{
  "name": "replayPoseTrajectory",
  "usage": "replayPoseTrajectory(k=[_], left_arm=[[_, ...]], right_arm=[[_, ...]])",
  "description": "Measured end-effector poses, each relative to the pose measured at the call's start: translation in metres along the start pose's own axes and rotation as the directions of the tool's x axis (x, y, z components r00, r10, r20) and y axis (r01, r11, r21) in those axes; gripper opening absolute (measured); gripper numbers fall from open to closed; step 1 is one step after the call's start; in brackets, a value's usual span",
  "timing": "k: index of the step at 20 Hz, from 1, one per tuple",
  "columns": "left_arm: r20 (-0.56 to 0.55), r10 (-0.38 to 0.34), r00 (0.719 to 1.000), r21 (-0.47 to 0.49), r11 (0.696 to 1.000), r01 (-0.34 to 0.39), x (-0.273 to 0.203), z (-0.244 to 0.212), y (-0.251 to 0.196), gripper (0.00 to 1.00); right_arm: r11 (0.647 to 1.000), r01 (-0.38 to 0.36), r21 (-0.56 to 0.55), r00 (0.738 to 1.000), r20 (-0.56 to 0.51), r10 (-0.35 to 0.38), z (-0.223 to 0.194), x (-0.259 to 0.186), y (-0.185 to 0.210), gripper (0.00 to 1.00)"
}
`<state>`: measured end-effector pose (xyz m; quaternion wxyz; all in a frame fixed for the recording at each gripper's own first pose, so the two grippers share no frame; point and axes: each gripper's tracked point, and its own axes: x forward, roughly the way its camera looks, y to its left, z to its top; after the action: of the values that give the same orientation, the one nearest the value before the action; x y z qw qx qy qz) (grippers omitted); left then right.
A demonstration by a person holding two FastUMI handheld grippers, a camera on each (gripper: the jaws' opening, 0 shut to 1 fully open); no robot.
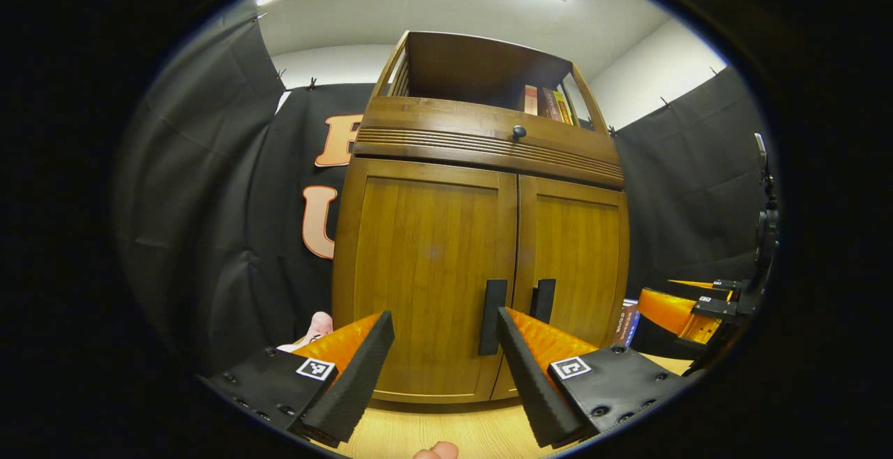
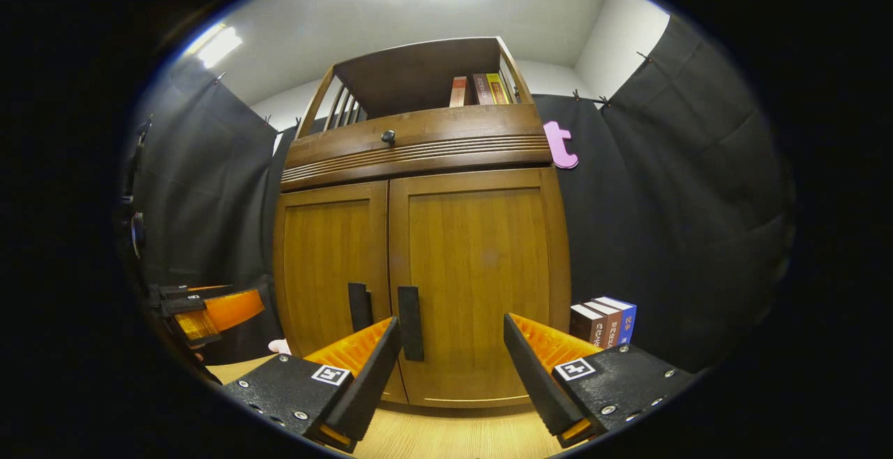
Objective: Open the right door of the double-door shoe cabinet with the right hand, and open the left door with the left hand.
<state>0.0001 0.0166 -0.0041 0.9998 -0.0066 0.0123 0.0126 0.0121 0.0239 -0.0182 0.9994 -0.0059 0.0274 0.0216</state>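
left gripper view: the left gripper [image 1: 443,347] hangs in front of the cabinet [image 1: 481,236], its jaws wide apart and holding nothing. the cabinet stands on the floor [image 1: 432,434] against the black cloth wall. both doors are closed. the left door [image 1: 425,271] fills the gap between the two fingers; its black handle [image 1: 492,316] sits at the door's inner edge, just beside the tip of the near-side finger [image 1: 530,368] in the picture, though whether they touch i cannot tell. the right door [image 1: 572,264] lies past that finger, with its own handle [image 1: 543,300] close to the seam. above the doors runs a drawer [image 1: 488,139] with a small dark knob [image 1: 518,132], and on the open top shelf stand a few books [image 1: 548,103] at its right end. the right gripper [image 1: 687,309] shows off toward the cabinet's right side, apart from it; its jaw gap is not clear from here. a few books on the floor [image 1: 626,323] peek out by the cabinet's right corner.

right gripper view: the right gripper [image 2: 450,354] faces the right door [image 2: 481,277], jaws wide and empty. the right door's handle [image 2: 410,323] stands at the door's inner edge, right beside the tip of one finger [image 2: 363,382]; contact is unclear. the left door [image 2: 328,257] and its handle [image 2: 359,307] lie beyond. the floor books [image 2: 603,319] stand just beside the cabinet's right corner. the left gripper [image 2: 209,312] shows off the cabinet's left side.
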Motion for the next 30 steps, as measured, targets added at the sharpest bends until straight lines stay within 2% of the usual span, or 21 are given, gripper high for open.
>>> replayPoseTrajectory(k=[1, 2, 3, 4, 5, 9, 13, 14, 17, 20, 21, 22, 23, 24, 27, 28, 30], left_arm=[[0.004, 0.002, 1.0, -0.002, 1.0, -0.002, 0.001, 0.001, 0.0, 0.96], [0.009, 0.005, 1.0, -0.001, 1.0, -0.005, 0.0, 0.003, 0.001, 0.92], [0.014, 0.009, 1.0, 0.001, 1.0, -0.009, -0.002, 0.004, 0.002, 0.92], [0.017, 0.013, 1.0, 0.004, 1.0, -0.013, -0.002, 0.005, 0.003, 0.96], [0.017, 0.016, 1.0, 0.008, 1.0, -0.016, -0.002, 0.004, 0.003, 0.92], [0.007, 0.011, 1.0, 0.011, 1.0, -0.011, -0.001, -0.001, 0.0, 0.93], [-0.016, 0.005, 1.0, 0.002, 1.0, -0.005, -0.003, -0.014, -0.001, 1.0], [-0.022, 0.001, 1.0, -0.006, 1.0, -0.001, -0.004, -0.017, -0.002, 0.96], [-0.038, -0.009, 0.999, -0.023, 1.0, 0.008, -0.005, -0.024, 0.0, 0.96], [-0.04, -0.014, 0.999, -0.025, 1.0, 0.013, -0.006, -0.026, 0.003, 0.96], [-0.036, -0.006, 0.999, -0.018, 1.0, 0.005, -0.006, -0.027, 0.006, 0.92], [-0.034, 0.003, 0.999, -0.012, 1.0, -0.004, -0.007, -0.026, 0.01, 0.92], [-0.034, 0.007, 0.999, -0.011, 1.0, -0.007, -0.007, -0.027, 0.01, 0.92], [-0.037, 0.007, 0.999, -0.012, 1.0, -0.007, -0.007, -0.027, 0.01, 1.0], [-0.041, 0.012, 0.999, -0.012, 1.0, -0.013, -0.006, -0.031, 0.015, 0.96], [-0.042, 0.015, 0.999, -0.015, 1.0, -0.015, -0.007, -0.031, 0.015, 1.0], [-0.046, 0.017, 0.999, -0.027, 0.999, -0.018, -0.006, -0.036, 0.017, 0.96]], right_arm=[[1.0, -0.003, -0.003, 1.0, -0.004, 0.003, -0.001, 0.002, 0.001, 0.91], [1.0, -0.002, -0.009, 1.0, -0.005, 0.002, -0.003, 0.003, 0.001, 0.91], [1.0, 0.0, -0.011, 1.0, -0.009, 0.0, -0.005, 0.007, 0.003, 0.91], [1.0, 0.0, -0.01, 1.0, -0.012, 0.0, -0.007, 0.013, 0.004, 0.91], [1.0, -0.004, -0.005, 1.0, -0.016, 0.004, -0.01, 0.021, 0.008, 0.91], [1.0, -0.024, 0.016, 0.997, -0.066, 0.025, -0.03, 0.059, 0.019, 0.91], [0.997, -0.062, 0.05, 0.992, -0.111, 0.067, -0.056, 0.106, 0.035, 0.91], [0.997, -0.048, 0.056, 0.993, -0.106, 0.054, -0.059, 0.118, 0.033, 0.91], [0.998, -0.035, 0.055, 0.995, -0.094, 0.04, -0.064, 0.145, 0.026, 0.91], [0.992, -0.076, 0.098, 0.992, -0.096, 0.085, -0.067, 0.157, 0.036, 0.92], [0.993, -0.073, 0.097, 0.992, -0.096, 0.083, -0.067, 0.16, 0.036, 0.98], [0.994, -0.066, 0.083, 0.992, -0.102, 0.074, -0.069, 0.164, 0.037, 0.98], [0.995, -0.07, 0.068, 0.991, -0.113, 0.077, -0.071, 0.166, 0.04, 0.91], [0.996, -0.067, 0.05, 0.99, -0.118, 0.073, -0.073, 0.17, 0.042, 0.9], [0.999, -0.035, -0.038, 0.993, -0.116, 0.03, -0.076, 0.176, 0.041, 0.81], [0.996, -0.039, -0.074, 0.993, -0.115, 0.031, -0.076, 0.177, 0.043, 0.77], [0.99, -0.063, -0.123, 0.992, -0.113, 0.049, -0.073, 0.179, 0.051, 0.67]])
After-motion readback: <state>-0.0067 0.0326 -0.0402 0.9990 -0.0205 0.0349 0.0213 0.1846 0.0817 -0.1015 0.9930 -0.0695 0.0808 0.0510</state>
